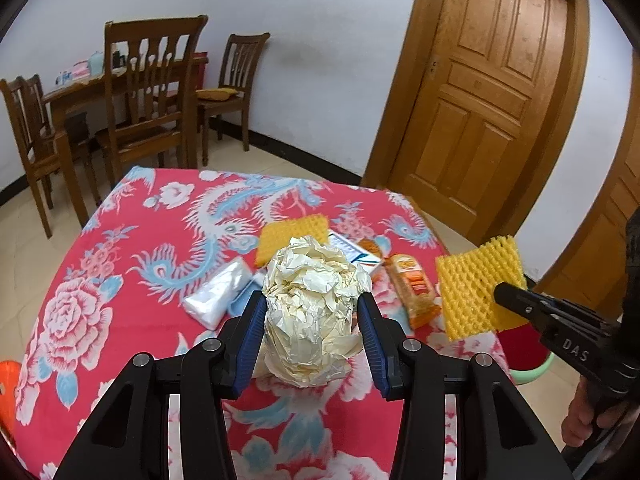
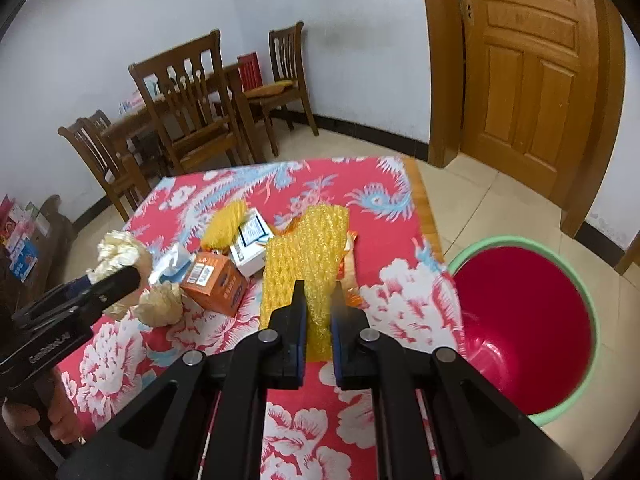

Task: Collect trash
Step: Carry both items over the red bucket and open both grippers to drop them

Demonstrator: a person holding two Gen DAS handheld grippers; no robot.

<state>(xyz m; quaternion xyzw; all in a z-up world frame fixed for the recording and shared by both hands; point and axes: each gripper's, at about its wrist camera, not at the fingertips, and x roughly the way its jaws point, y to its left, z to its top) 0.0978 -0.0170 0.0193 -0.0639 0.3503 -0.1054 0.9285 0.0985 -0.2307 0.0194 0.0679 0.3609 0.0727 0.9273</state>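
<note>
gripping crumpled paper (image 1: 314,312), left hand-held gripper (image 1: 312,308); right hand-held gripper (image 2: 318,300) clamped on yellow foam net (image 2: 304,256) near table edge (image 2: 430,216)

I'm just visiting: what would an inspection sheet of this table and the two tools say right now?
Surface: table under a red floral cloth.
Job's things: crumpled paper ball; yellow foam net; red bin with green rim beside the table.
Clutter: second foam net, orange box, white box, snack packet, plastic bag.
Grippers: left gripper holds the paper ball; right gripper holds the foam net.
Cables: nothing seen.
Surroundings: wooden chairs, door.
</note>
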